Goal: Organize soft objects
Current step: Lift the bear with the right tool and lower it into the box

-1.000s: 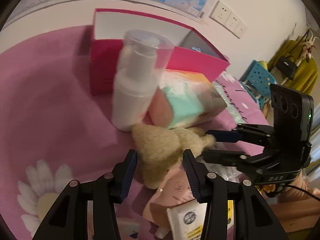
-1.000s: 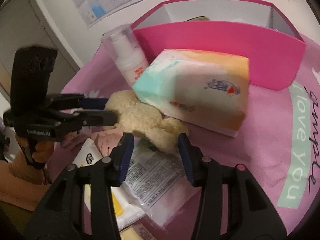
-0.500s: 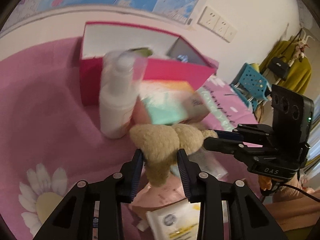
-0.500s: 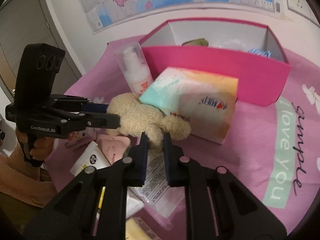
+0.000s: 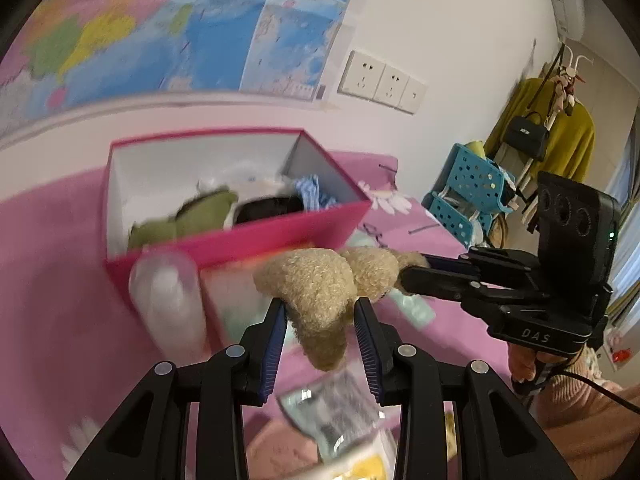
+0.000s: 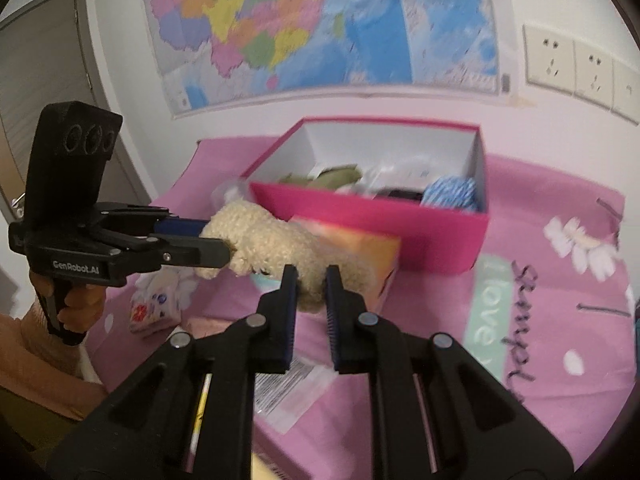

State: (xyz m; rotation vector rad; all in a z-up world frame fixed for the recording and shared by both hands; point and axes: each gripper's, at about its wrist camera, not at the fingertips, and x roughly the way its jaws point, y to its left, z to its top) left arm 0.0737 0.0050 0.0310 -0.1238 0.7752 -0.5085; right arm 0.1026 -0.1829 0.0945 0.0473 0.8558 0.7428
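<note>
A white wall [image 6: 440,104] carries a colourful map [image 6: 304,24] and a row of white sockets [image 5: 382,82]. A grey door [image 6: 44,92] stands at the left. A coat rack [image 5: 560,80] with mustard clothing and a blue perforated crate [image 5: 472,188] stand to the right.

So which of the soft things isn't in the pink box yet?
The beige plush toy: it hangs outside the pink box, gripped by both hand-held grippers, while the green plush and blue-striped fabric lie inside.

The tan curly plush toy [image 5: 320,292] hangs stretched sideways in the air just in front of the pink box [image 5: 260,236], one end pinched in each of my jaws, clear of the bedspread.
</note>
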